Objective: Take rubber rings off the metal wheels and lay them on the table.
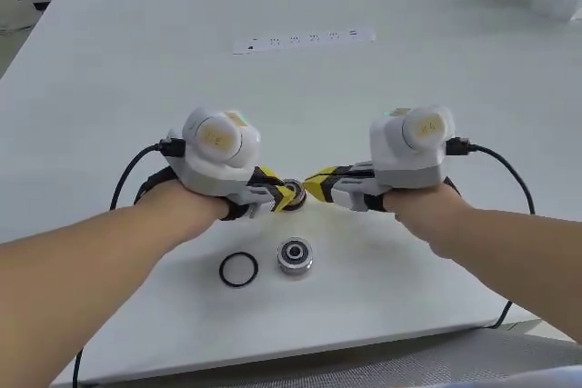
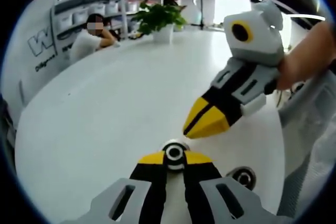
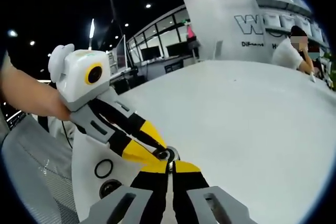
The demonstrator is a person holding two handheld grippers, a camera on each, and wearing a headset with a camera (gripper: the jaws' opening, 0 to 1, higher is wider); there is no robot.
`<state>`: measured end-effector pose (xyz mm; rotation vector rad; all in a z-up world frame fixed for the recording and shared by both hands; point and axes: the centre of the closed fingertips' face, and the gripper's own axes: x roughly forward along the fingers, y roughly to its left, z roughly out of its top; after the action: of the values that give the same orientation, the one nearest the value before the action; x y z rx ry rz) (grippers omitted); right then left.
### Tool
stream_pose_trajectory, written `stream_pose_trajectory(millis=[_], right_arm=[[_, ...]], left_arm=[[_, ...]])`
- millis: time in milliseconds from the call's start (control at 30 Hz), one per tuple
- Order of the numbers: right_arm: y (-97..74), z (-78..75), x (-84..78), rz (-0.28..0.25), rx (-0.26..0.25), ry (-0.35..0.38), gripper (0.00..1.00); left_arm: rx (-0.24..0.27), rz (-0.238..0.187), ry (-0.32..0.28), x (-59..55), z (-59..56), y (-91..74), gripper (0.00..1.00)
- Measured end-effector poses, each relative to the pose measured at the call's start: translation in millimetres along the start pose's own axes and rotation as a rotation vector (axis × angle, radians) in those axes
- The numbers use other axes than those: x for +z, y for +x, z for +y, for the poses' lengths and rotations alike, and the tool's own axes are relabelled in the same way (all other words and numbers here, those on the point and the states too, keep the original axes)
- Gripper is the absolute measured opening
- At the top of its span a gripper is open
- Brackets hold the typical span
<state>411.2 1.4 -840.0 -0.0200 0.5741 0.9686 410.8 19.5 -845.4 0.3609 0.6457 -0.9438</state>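
Removal was in hand: left claw (image 1: 282,195) clamped a metal wheel (image 2: 174,152), while right claw (image 2: 195,128), jaws together, needed to nip its rubber ring (image 2: 168,147).

White surface (image 1: 382,88), black ring (image 1: 238,269), silver wheel (image 1: 295,255) with a seemingly dark hub; left claw (image 1: 289,195) and right claw (image 1: 309,185) are yellow and black.

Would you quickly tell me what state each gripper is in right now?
Left gripper: shut on a metal wheel.
Right gripper: shut, holding nothing, tips close to that wheel.
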Motion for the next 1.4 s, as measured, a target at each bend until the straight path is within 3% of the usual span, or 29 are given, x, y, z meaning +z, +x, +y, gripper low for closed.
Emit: stream_pose_trajectory(millis=[100,300,667,867,1400], right_arm=[[-1.7,2.0,-10.0,0.031,0.009,-0.028,0.08],[3.0,4.9,-12.5,0.057,0.013,-0.078,0.15],[15.0,11.2,-16.4,0.077,0.037,-0.113,0.21],[16.7,8.0,-19.2,0.082,0.033,-0.116,0.19],[13.5,5.5,-21.5,0.090,0.012,-0.129,0.03]], left_arm=[[-0.001,0.000,0.000,0.1,0.1,0.2,0.11],[-0.002,-0.001,-0.002,-0.1,0.9,1.0,0.11],[-0.006,-0.004,-0.005,0.3,-0.8,0.7,0.11],[-0.006,-0.006,-0.008,0.2,-1.6,0.6,0.11],[-0.005,-0.006,-0.012,-0.6,-1.4,0.4,0.11]])
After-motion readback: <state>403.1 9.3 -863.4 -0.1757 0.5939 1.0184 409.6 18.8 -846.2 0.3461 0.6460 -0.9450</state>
